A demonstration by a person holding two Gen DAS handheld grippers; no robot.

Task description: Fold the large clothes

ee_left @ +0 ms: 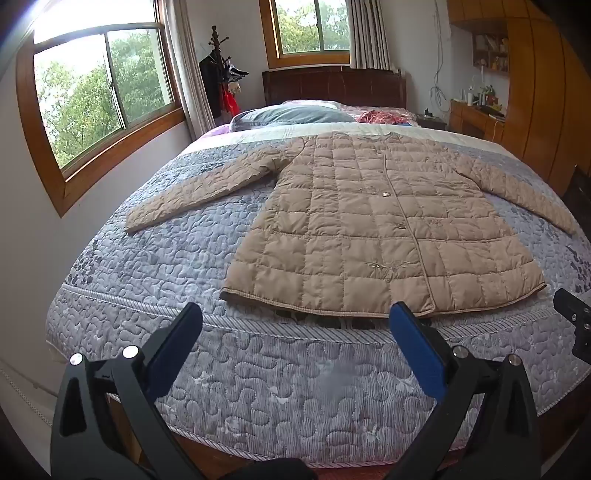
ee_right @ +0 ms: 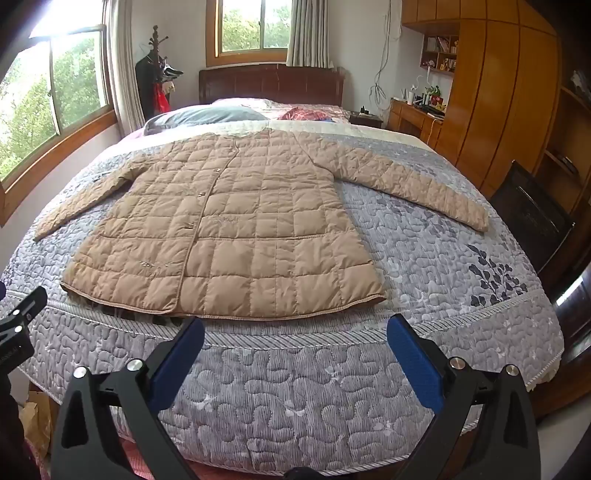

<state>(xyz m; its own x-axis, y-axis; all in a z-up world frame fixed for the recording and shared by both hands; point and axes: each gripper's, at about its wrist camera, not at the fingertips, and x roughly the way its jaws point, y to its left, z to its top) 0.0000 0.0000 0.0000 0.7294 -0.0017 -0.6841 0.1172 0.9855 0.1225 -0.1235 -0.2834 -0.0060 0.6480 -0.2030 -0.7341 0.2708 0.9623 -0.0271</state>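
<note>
Fingers of both grippers gape wide, holding nothing, short of the bed. The beige quilted coat lies flat, buttoned, sleeves spread, ready for folding.

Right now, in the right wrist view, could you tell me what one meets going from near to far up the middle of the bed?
Right gripper, open → bedspread → tan quilted coat spread flat → grey-blue pillow → dark wooden headboard → window.

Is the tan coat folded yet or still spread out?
Spread flat. The quilted coat lies front up on the bed, both sleeves out to the sides, hem toward the cameras, no fold made. Both grippers are open, short of it.
</note>
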